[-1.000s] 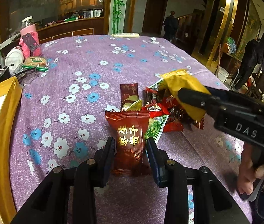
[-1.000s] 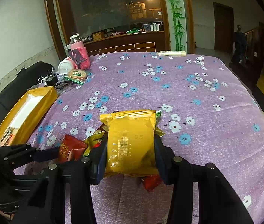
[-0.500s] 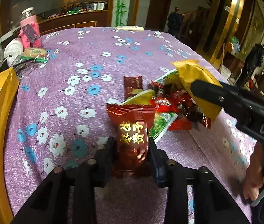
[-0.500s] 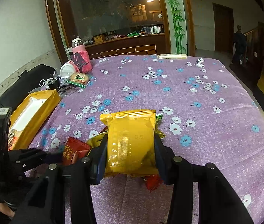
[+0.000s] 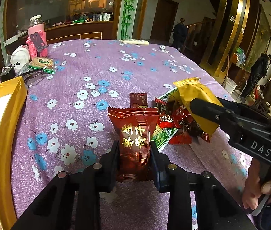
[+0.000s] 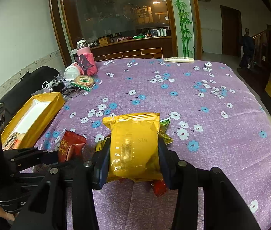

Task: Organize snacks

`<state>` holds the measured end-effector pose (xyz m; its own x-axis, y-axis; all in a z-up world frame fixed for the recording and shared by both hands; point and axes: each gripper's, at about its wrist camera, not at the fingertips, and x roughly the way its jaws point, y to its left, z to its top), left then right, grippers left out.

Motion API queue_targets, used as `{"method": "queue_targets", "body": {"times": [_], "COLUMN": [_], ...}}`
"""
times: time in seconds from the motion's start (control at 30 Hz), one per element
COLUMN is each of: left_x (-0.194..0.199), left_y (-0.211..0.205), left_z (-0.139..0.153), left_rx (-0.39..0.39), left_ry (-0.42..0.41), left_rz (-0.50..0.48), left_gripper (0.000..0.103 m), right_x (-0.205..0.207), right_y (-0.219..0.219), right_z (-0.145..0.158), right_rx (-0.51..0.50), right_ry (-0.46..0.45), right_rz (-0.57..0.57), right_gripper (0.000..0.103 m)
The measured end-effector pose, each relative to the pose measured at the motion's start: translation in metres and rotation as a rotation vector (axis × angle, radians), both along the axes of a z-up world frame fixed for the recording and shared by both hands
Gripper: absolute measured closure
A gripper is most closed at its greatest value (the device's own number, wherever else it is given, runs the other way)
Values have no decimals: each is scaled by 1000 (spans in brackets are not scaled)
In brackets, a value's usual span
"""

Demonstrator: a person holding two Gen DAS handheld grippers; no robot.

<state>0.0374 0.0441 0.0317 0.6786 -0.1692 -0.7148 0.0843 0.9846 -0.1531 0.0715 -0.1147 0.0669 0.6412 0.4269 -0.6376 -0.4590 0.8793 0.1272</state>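
I am closing the left gripper [image 5: 134, 156] on the dark red snack packet [image 5: 134, 141], its pads pressing both sides. My right gripper [image 6: 133, 158] is gripping the yellow snack packet [image 6: 134, 145], just above the snack pile [image 5: 173, 122] lying right of my left fingers.

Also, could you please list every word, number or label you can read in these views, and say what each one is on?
"DAS": white letters on the right gripper body.
"615", seen mirrored: stamped on the yellow packet.
Gold Chinese characters on the red packet in the closing left gripper: stylised, not sure of the reading.
Box snack print, green biscuit label: too small or blurred.
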Motion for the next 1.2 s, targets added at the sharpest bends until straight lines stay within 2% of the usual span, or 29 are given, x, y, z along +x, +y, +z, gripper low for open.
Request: {"method": "queue_targets", "body": {"times": [1.2], "left_x": [-2], "left_y": [0], "left_z": [3], "left_rx": [-12], "left_ry": [-13], "left_rz": [3], "left_gripper": [73], "right_x": [10], "right_y": [-3], "right_z": [-5], "right_rx": [26], "right_ry": [28], "right_rz": [-26], "right_gripper": [59]}}
